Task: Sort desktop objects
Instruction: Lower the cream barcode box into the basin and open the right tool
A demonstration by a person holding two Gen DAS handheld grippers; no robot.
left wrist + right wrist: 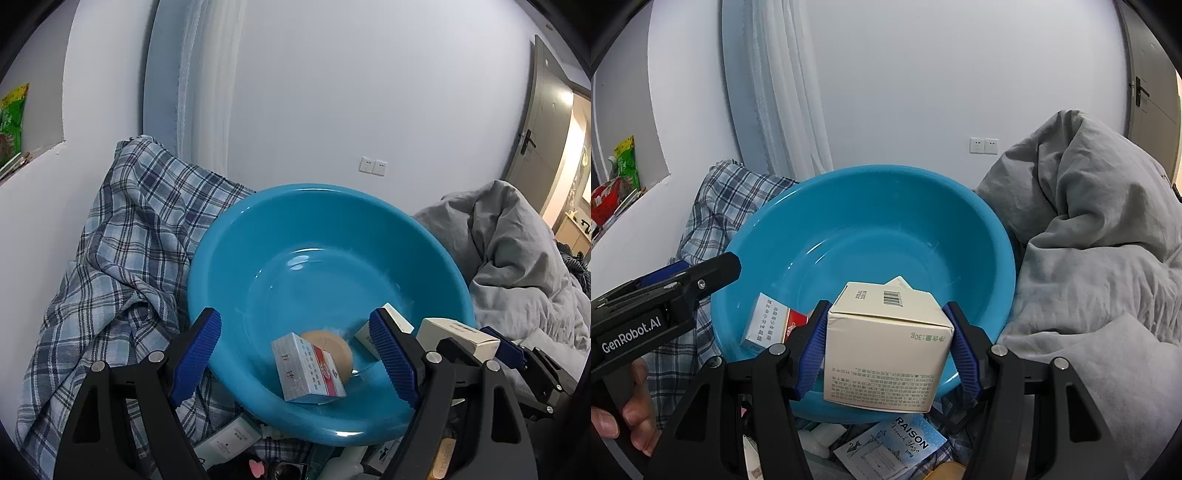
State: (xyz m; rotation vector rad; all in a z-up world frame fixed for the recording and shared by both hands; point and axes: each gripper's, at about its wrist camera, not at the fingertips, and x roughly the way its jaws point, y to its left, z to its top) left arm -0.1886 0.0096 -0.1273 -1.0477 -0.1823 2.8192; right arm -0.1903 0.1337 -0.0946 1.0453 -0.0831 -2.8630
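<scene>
Clearly, "RAISON" labels the blue packet [894, 445].

Our right gripper [886, 347] is clamped on a cream box [886, 347], held level. Our left gripper [295, 354] gapes wide, nothing between its blue pads [195, 354], fingers angled slightly rightward.

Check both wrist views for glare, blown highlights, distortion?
Left wrist: white glare streaks on the glossy round blue plastic basin, doorway lamp blown out. Right wrist: softer basin sheen, cream cardboard box's print readable. Both: strong fisheye bending, dark corners.
</scene>
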